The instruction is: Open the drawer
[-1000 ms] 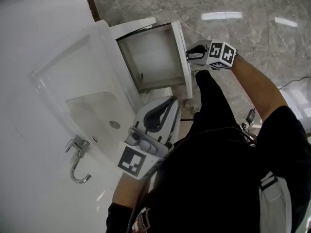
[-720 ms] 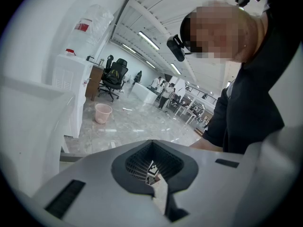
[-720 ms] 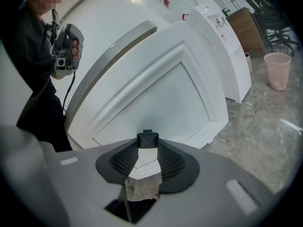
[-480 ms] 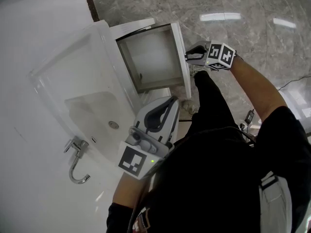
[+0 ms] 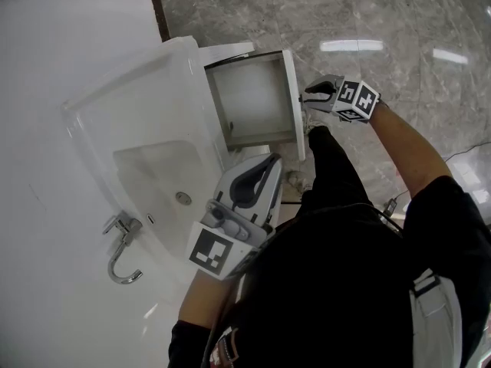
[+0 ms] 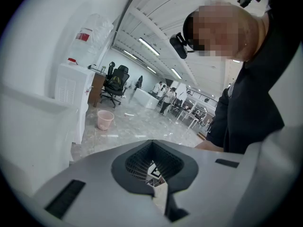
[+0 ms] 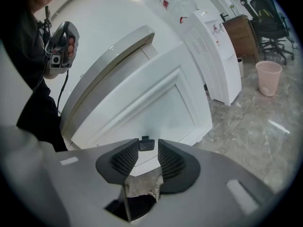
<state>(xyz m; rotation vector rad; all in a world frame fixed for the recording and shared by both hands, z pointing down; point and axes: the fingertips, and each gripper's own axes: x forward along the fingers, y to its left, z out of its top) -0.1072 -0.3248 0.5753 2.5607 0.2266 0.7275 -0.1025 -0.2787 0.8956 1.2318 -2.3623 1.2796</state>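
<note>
Surface finishes at the washstand
We note a smooth white drawer (image 5: 257, 102), a glossy white basin (image 5: 153, 167), a bright polished metal tap (image 5: 121, 253) and a polished grey stone floor (image 5: 383, 21) that mirrors the lights; the left gripper (image 5: 273, 159) is matt grey plastic.

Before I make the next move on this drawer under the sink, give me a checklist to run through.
1. Drawer pulled out from under the sink: ok.
2. Knob sits between the tips of the right tongs: ok.
3. Right tongs actually pressing on the knob: cannot tell; a sliver of gap seems to show on one side.
4. Left tongs shut with nothing in them: ok.
5. Left tongs held away from the knob: ok.
</note>
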